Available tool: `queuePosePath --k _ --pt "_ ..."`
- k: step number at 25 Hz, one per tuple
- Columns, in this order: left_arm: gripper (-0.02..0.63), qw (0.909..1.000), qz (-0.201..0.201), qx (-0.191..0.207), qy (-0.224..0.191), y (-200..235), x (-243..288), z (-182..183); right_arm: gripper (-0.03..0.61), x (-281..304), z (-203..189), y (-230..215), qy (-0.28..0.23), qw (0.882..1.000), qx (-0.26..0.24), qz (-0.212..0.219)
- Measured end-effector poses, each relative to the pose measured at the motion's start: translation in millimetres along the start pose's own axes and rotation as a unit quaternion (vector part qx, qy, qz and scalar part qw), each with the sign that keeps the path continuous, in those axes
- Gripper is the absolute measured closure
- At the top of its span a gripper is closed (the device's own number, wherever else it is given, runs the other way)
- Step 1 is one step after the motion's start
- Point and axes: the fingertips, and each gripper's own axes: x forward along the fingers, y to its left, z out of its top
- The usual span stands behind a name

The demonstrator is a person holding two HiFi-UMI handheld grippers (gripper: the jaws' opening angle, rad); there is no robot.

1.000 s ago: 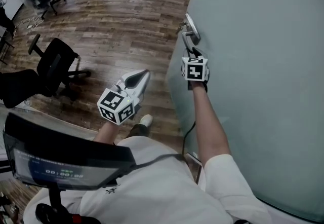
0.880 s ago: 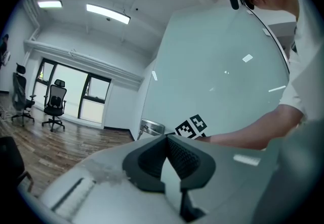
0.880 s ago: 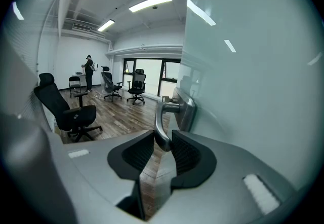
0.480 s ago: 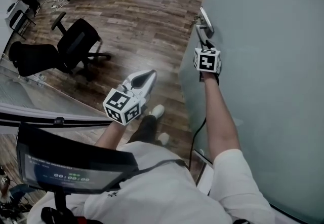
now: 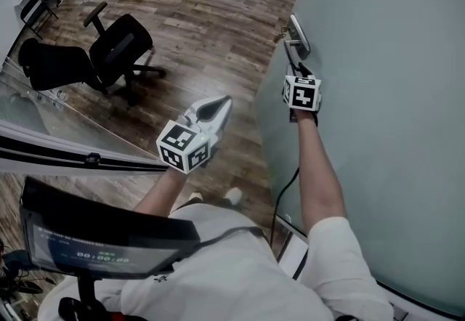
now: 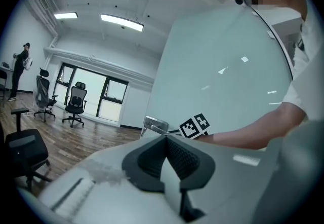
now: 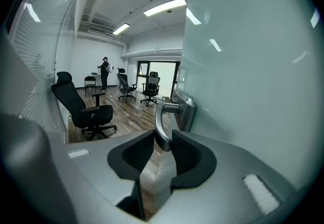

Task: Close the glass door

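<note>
Right gripper view: right tool [image 7: 163, 138] pinches the lever handle [image 7: 161, 116] of the glass door [image 7: 253, 66], which fills three o'clock in head view. Left tool [image 6: 166, 141] is pressed together, empty. Closing swing looks in hand; next, hold the grip and guide it to the frame.

Right arm [image 5: 318, 167] stretched forward, right gripper [image 5: 296, 70] jaws clamped; left gripper [image 5: 216, 105] held lower, jaws together, empty.
</note>
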Motion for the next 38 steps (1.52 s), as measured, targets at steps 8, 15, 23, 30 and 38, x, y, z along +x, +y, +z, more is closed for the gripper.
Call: queuePosePath --k 8,15,23,30,38 --pt "0.620 1.0000 0.000 0.004 0.008 12 -42 -5 0.463 -9 2 36 -0.004 1.000 -0.015 0.019" --pt "0.618 1.0000 -0.006 0.004 -0.002 13 -76 -3 0.462 -18 2 69 -0.007 0.999 -0.026 0.037" --pt "0.618 0.9999 -0.007 0.000 -0.011 11 -122 -5 0.459 -33 1 112 -0.003 0.998 -0.034 0.057" --pt "0.618 0.9999 -0.002 -0.005 -0.015 21 -165 -11 0.454 -47 -1 153 -0.007 0.996 -0.039 0.074" --pt "0.618 0.9998 -0.006 -0.008 -0.019 31 -207 -14 0.453 -72 -4 204 -0.016 0.993 -0.046 0.107"
